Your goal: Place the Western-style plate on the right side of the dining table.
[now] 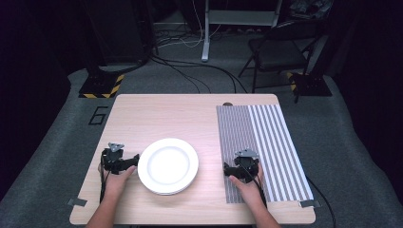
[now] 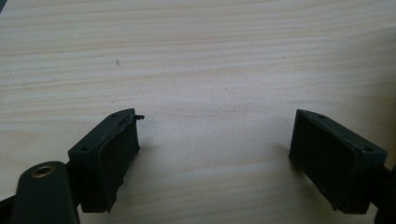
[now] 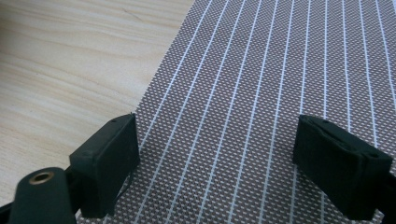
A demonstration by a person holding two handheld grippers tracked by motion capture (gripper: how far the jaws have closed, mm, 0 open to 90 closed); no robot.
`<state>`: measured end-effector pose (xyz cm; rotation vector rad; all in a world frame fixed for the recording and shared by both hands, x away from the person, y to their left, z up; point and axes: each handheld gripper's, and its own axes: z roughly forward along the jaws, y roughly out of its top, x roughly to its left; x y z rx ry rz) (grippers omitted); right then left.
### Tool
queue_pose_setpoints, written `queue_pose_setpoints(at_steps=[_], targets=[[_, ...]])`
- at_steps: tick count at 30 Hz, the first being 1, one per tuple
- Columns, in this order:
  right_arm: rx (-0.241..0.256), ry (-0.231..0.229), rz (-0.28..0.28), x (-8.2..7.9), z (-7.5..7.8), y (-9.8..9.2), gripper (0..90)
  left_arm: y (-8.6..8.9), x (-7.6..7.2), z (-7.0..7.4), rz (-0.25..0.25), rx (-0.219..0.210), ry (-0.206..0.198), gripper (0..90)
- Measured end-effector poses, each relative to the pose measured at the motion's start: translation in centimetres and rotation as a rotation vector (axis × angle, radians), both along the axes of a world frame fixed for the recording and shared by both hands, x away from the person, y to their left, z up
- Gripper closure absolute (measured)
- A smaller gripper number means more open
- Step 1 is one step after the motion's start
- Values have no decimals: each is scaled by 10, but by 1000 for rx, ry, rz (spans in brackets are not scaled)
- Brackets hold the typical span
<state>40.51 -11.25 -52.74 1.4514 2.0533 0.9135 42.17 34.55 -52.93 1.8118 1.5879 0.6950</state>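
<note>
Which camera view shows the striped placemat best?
The high view: the whole striped placemat lies flat on the table's right side, darker left half and lighter right half, with the right gripper resting on it. The right gripper view gives a close-up of its dotted weave and white lines between open jaws. The left gripper view faces bare wood.

A folding chair [image 1: 278,47] and a hazard-striped stand base [image 1: 101,85] sit on the grey floor [image 1: 47,142] beyond the table.
</note>
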Motion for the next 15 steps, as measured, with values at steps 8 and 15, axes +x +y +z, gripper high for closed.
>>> queue_pose_setpoints(at_steps=[8, 15], targets=[[1, 0, 0, 0, 0, 0, 136, 0, -4, 0, -2, 3, 1, 155], [2, 1, 0, 0, 0, 0, 137, -1, -2, 0, -9, 3, -10, 203]])
